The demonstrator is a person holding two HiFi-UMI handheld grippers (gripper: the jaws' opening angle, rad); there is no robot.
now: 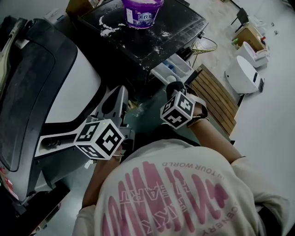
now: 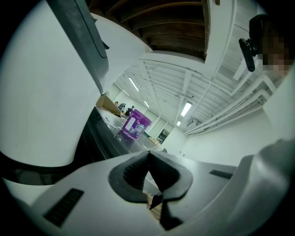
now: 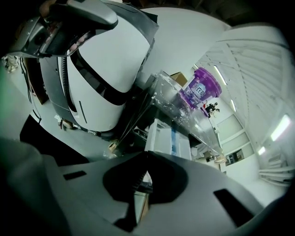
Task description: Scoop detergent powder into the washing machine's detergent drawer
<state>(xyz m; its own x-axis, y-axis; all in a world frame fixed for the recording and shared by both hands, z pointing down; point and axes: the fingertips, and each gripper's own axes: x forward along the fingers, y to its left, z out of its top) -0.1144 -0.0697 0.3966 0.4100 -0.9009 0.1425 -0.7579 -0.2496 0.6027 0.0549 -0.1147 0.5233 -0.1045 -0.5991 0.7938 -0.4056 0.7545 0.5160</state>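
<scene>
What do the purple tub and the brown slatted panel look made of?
purple tub: likely plastic, glossy, with a printed label round its side.
slatted panel: seemingly wood, matt brown, parallel boards with dark gaps between them.

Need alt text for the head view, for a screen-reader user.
Seen from above, a person in a white shirt with pink print holds the left tongs and right tongs, both shut, near the pulled-out white detergent drawer. A purple detergent tub stands on the dark top above it, amid spilled white powder.
</scene>
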